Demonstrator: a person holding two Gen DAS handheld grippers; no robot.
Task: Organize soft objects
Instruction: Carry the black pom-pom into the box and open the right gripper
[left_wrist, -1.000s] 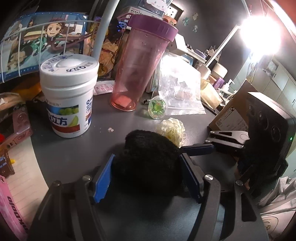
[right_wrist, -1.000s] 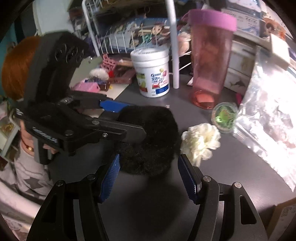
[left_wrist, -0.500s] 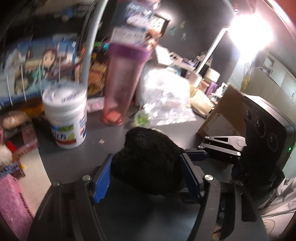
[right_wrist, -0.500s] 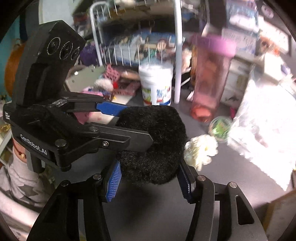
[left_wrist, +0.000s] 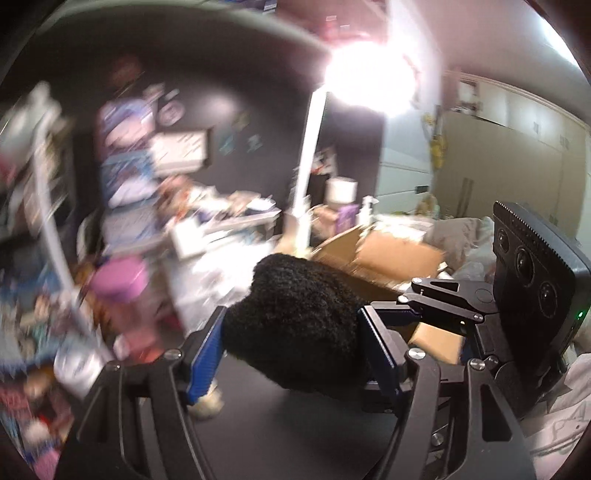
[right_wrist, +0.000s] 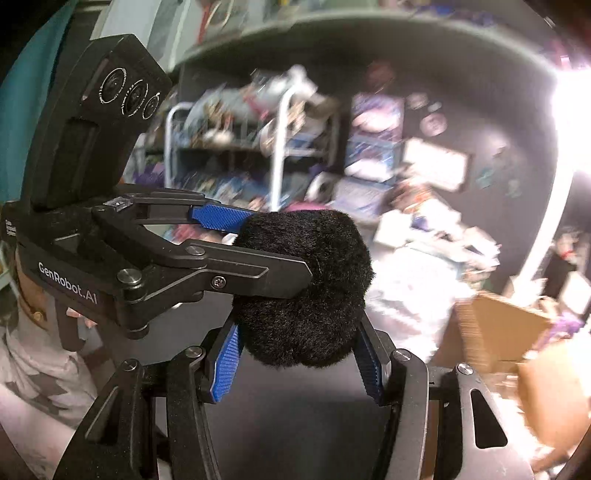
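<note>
So right now both tools are on the same thing: a black fluffy ball (left_wrist: 295, 325) hanging in the air above the dark desk (left_wrist: 295, 435), not resting on anything. The left gripper (left_wrist: 291, 350) has its blue pads pressed into the fur on either side, and in the right wrist view you can see the right gripper (right_wrist: 299, 354) pinching the near end of the same ball, while the left one comes in from the left of that picture and clamps the far part. So it's a two-handed carry of one squishy item.

My take on doing this bit well: since both are squeezing something that gives, the two hands should travel together. If one drifts off, the fluff stretches or slips out of a pad. Honestly one grip would probably hold it, so letting one side go cleanly before the drop seems smarter than tugging.

There's an open cardboard box (left_wrist: 384, 258) at the far right of the desk, past the ball, and that looks like a plausible spot for soft stuff, though I can't say for sure. The background is really blurred, so shelf clutter on the left is hard to read. Watch the lamp pole (left_wrist: 310, 170) on the way over.
</note>
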